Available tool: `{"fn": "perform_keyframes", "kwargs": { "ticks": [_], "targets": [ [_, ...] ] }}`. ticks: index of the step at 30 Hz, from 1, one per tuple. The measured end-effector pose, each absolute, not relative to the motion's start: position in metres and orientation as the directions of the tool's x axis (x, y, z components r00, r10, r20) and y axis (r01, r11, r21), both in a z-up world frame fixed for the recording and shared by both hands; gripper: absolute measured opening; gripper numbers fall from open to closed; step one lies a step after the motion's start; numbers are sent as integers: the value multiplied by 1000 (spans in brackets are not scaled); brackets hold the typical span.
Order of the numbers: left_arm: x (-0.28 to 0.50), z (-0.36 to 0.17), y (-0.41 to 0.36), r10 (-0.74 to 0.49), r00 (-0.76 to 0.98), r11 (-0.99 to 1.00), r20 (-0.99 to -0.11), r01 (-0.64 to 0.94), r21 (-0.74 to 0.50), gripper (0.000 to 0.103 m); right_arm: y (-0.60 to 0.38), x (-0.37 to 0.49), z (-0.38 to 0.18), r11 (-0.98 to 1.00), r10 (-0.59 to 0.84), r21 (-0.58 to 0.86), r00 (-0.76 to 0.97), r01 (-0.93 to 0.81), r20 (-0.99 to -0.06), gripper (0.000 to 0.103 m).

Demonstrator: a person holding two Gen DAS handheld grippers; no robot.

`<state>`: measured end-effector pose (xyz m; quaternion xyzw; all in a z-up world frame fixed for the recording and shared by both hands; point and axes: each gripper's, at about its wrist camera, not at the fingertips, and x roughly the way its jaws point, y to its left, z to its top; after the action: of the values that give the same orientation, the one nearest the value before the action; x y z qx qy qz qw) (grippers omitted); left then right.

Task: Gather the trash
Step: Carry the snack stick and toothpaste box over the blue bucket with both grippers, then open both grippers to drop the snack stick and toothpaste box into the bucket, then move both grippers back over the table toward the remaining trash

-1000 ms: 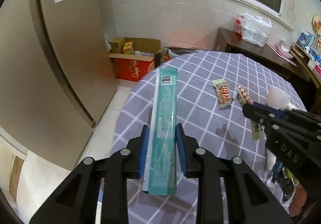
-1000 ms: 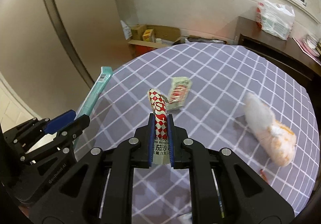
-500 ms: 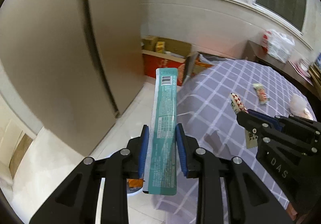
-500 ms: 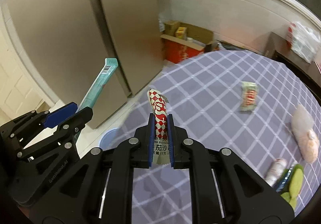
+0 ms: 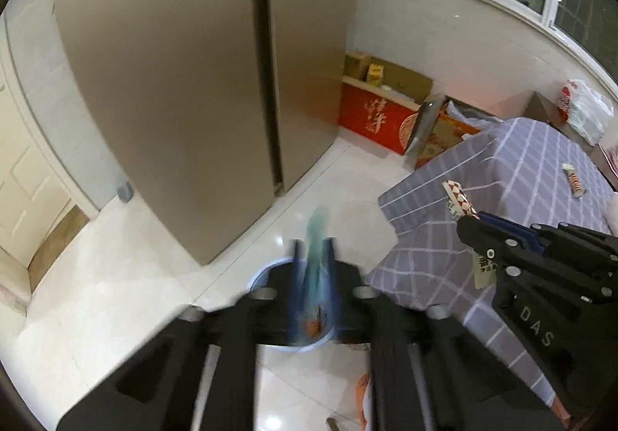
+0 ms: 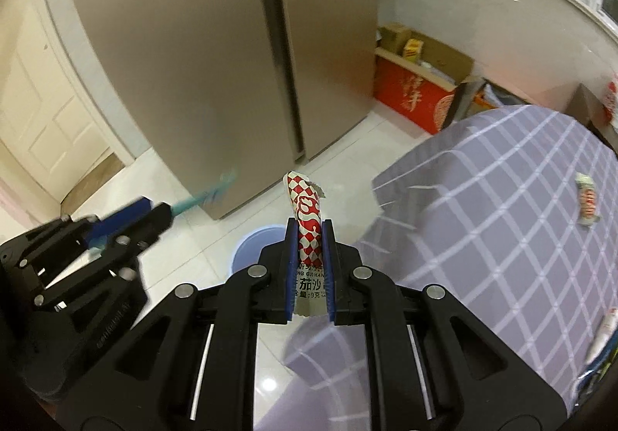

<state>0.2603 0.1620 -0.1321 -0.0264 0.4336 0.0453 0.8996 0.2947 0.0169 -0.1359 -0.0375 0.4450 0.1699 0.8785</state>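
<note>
Left gripper (image 5: 312, 257): fingers closed on the teal wrapper (image 5: 316, 237), heavily blurred. Its long axis runs forward along the fingers toward 12 o'clock, tip tilted down. The blue bin (image 5: 293, 338) on the floor sits directly beneath and behind the fingers, so left is the nearer hand; the drop looks like a straight release downward.

Right gripper (image 6: 310, 261): fingers clamped narrow on the red-checkered sachet (image 6: 307, 222), which stands upright along the finger axis. In its own view the bin rim (image 6: 251, 241) shows at 11 o'clock just past the fingertips, close but not yet under them. It needs a short move forward-left before letting go.

Farther out at 2–3 o'clock: worktop (image 6: 502, 230) in grey check cloth, with a small wrapped candy (image 6: 586, 205) left to collect. Fridge (image 6: 216, 56) at 12 o'clock behind the bin.
</note>
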Motion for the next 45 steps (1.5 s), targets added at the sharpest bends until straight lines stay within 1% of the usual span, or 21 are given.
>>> {"fn": "perform_keyframes", "kwargs": {
  "ticks": [1, 2, 3, 6, 10, 11, 12, 13, 14, 15, 18, 19, 20, 22, 27, 36, 40, 42, 45],
  "targets": [
    [260, -136, 168, 58, 615, 994, -787, -111, -14, 7, 22, 296, -138, 938, 265, 85, 541, -335, -798, 12],
    [261, -139, 172, 54, 612, 993, -789, -114, -21, 2, 27, 298, -142, 937, 266, 87, 533, -337, -803, 12],
    [265, -145, 178, 38, 609, 994, -793, -108, -35, 0, 34, 301, -147, 936, 273, 98, 519, -339, -810, 12],
    [280, -165, 196, 40, 595, 992, -803, -119, -39, 0, 45, 312, -160, 934, 275, 108, 493, -340, -826, 12],
    [300, -202, 215, 72, 512, 989, -856, -145, -4, 2, 60, 322, -180, 936, 251, 96, 453, -337, -855, 12],
    [302, -211, 219, 73, 487, 989, -870, -147, 0, 6, 64, 323, -185, 936, 244, 91, 442, -340, -863, 12],
    [301, -215, 223, 67, 480, 989, -874, -148, -6, 18, 66, 328, -188, 936, 240, 88, 435, -341, -868, 12],
    [299, -217, 227, 57, 482, 988, -874, -151, -19, 26, 69, 329, -193, 936, 235, 86, 427, -340, -873, 12],
    [296, -220, 231, 50, 488, 988, -872, -155, -29, 38, 74, 333, -198, 936, 233, 87, 413, -342, -880, 12],
    [293, -220, 233, 53, 489, 988, -871, -155, -27, 40, 78, 334, -202, 935, 233, 89, 404, -344, -885, 12],
    [285, -223, 241, 62, 482, 986, -874, -165, -21, 40, 86, 337, -213, 930, 231, 86, 384, -358, -894, 14],
    [283, -224, 242, 66, 478, 985, -876, -172, -19, 40, 91, 338, -217, 926, 230, 83, 379, -367, -896, 18],
    [281, -225, 244, 71, 474, 984, -878, -180, -17, 40, 95, 340, -220, 927, 221, 74, 377, -368, -899, 34],
    [278, -228, 248, 80, 465, 981, -882, -192, -12, 40, 97, 340, -221, 933, 214, 67, 393, -354, -894, 61],
    [271, -229, 253, 83, 457, 977, -885, -211, -17, 40, 102, 330, -223, 924, 216, 58, 392, -377, -894, 61],
    [263, -219, 248, 98, 466, 976, -879, -217, -6, 40, 93, 330, -221, 929, 216, 66, 390, -364, -895, 61],
    [257, -209, 246, 109, 482, 975, -870, -221, -1, 42, 89, 324, -211, 929, 226, 71, 406, -363, -885, 61],
    [253, -201, 244, 114, 496, 975, -861, -221, 1, 44, 86, 321, -204, 928, 237, 77, 417, -365, -877, 61],
    [249, -186, 238, 122, 526, 976, -841, -216, 6, 45, 81, 314, -190, 925, 266, 102, 430, -367, -863, 61]
  ]
}}
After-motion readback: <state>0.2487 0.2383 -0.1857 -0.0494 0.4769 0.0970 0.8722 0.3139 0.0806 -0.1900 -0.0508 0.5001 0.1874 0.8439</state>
